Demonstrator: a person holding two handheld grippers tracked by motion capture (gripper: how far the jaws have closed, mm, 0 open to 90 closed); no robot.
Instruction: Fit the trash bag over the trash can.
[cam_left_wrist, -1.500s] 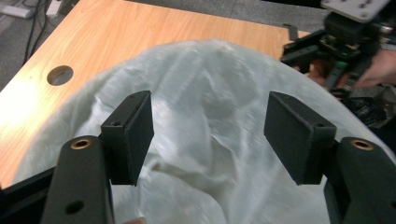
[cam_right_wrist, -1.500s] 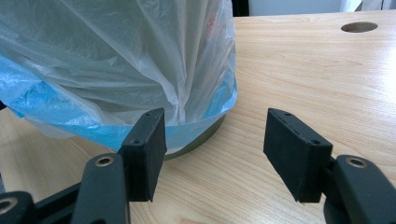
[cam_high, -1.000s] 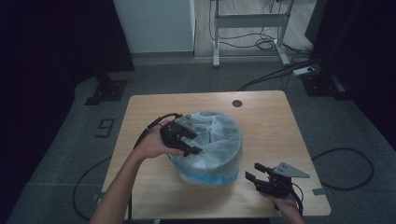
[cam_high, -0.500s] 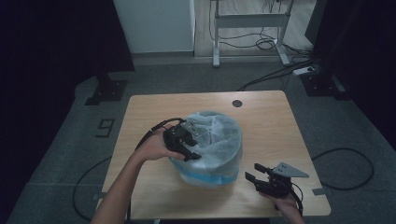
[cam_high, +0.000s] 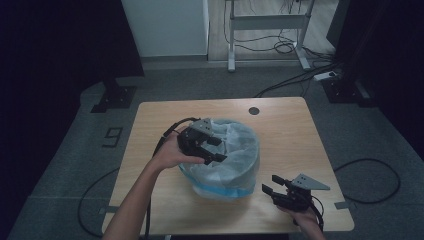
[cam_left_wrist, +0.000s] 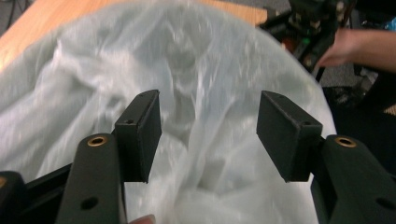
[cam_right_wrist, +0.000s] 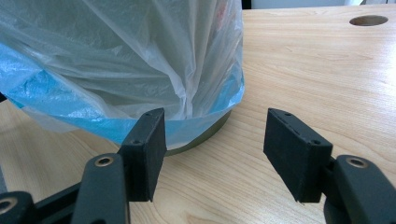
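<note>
Standing near the middle of the wooden table (cam_high: 150, 120), slightly toward its near edge, is a round bin (cam_high: 222, 186) lined with a pale translucent plastic bag (cam_high: 235, 150). The liner drapes over the rim and down the outside wall, where a blue band shows through it close to the base. In the right gripper view the bin's dark foot rests flat on the tabletop.

The left gripper (cam_high: 207, 148) is held over the left side of the bin's mouth, above the crumpled liner. Its jaws stand apart, and in the left gripper view nothing is pinched between the pads; the bag lies behind and below them. Whether the jaw tips brush the plastic cannot be told.

The right gripper (cam_high: 272, 185) rests low at the near right of the table, just beside the bin's base and pointing toward it. Its jaws are likewise parted with only bare wood between them, clear of the bag's hem.

A round cable hole (cam_high: 254, 110) sits at the far side of the table, well apart from the bin.
</note>
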